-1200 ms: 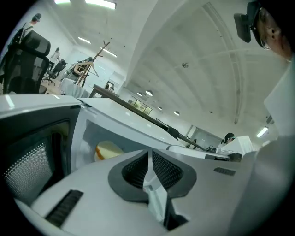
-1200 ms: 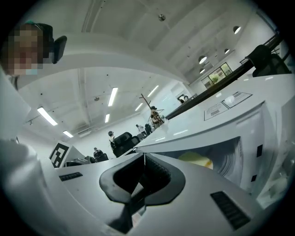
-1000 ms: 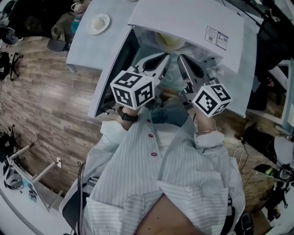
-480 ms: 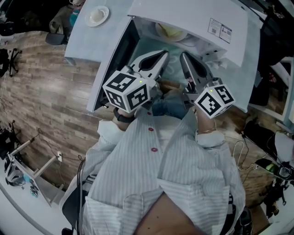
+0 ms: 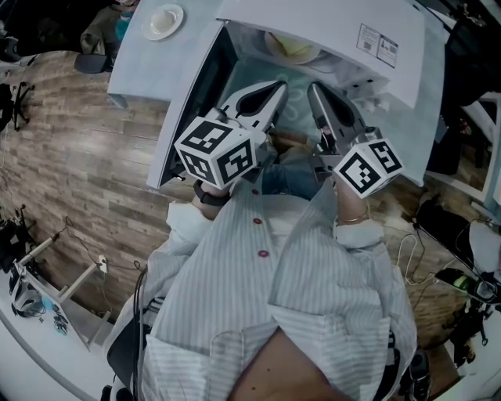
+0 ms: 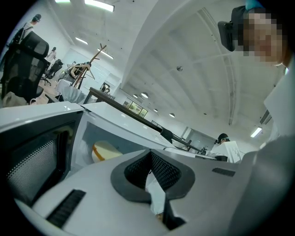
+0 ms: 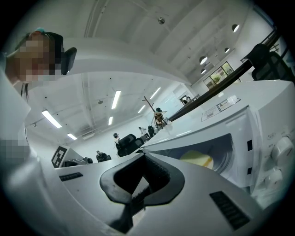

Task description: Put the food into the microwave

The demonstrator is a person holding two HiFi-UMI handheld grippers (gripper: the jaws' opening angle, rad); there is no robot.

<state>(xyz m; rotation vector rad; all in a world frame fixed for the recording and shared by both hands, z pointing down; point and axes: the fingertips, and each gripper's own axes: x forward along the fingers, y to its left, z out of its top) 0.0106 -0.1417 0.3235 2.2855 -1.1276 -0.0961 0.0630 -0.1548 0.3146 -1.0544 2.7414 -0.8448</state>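
The microwave (image 5: 333, 31) stands with its door (image 5: 196, 98) swung wide to its left. The food (image 5: 291, 49), a pale yellow round on a plate, lies inside the microwave's cavity, towards the back; the left gripper view shows it deep in the chamber past the door's mesh window.

Both claws are level in front of the microwave's opening, side by side, their tips at its mouth and well short of the food. The left claw (image 5: 279, 86) is pressed together with nothing in it. The right claw (image 5: 314, 88) also has its tips meeting and is empty.

To the left of the microwave, beyond the door, a white plate (image 5: 163, 21) sits on the desk (image 5: 137, 74).
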